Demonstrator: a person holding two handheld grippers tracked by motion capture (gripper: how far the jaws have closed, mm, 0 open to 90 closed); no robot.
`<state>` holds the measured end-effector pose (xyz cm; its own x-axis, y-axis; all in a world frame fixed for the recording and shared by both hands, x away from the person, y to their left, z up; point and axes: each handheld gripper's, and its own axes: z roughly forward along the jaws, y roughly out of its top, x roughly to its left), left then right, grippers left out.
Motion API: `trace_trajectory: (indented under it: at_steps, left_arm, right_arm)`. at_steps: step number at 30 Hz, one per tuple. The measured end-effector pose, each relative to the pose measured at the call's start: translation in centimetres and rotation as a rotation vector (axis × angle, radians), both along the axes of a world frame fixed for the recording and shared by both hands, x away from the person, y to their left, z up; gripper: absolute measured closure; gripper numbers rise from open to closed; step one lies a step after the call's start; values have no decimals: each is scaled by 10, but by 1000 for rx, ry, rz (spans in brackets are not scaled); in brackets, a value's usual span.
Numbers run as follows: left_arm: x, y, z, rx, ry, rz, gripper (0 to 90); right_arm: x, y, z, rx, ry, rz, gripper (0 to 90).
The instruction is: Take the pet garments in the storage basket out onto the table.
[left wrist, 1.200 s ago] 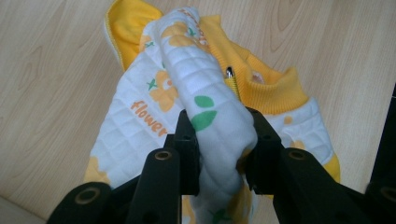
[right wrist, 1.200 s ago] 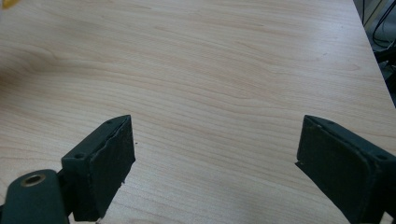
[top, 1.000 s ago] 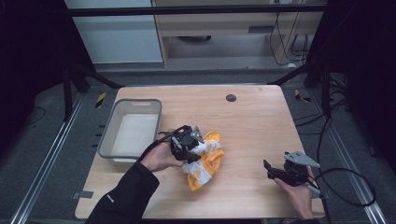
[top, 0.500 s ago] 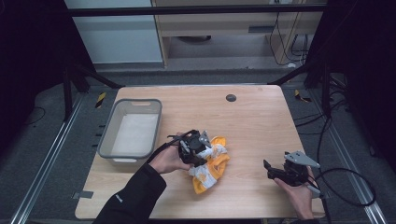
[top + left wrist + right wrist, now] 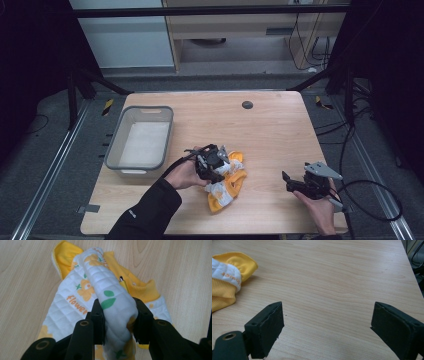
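Observation:
A small quilted white and yellow garment with an orange flower print lies crumpled on the wooden table, near the front middle. My left gripper sits on its left end. In the left gripper view, a thick fold of the garment bulges between the two pads and touches both. The left gripper has just been opening its jaws slightly, still with the fold between them. My right gripper rests open near the front right, with bare table between its jaws and the garment's yellow edge off to its left.
A grey plastic bin with a white bottom stands at the table's left side. A small dark round spot marks the far middle of the tabletop. Cables trail off the right edge.
My left hand has moved a little right and toward the near edge, sinking with the garment, which now lies lower on the table. The right gripper has stayed still.

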<state>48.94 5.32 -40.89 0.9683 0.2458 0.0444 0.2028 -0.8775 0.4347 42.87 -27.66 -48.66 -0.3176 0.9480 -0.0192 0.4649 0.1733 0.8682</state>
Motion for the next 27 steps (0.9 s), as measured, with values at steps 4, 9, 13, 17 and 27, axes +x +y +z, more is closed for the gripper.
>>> trace_trajectory:
  at_steps: [4, 9, 13, 17, 27]
  left_arm:
    - [0, 0, -2, -1, 0, -7, 630]
    - [0, 1, -5, -6, 5, -12, 581]
    - [0, 1, -6, 2, 13, -10, 517]
    - [1, 2, -7, 7, 5, -25, 449]
    - [-3, 9, 2, -25, -13, -48, 306]
  right_arm:
    - [0, 1, 0, 7, 6, -2, 109]
    - [0, 1, 0, 6, 6, -1, 108]
    - [0, 1, 0, 6, 7, -1, 107]
    - [0, 1, 0, 6, 6, -1, 104]
    - [0, 1, -1, -6, -4, 3, 98]
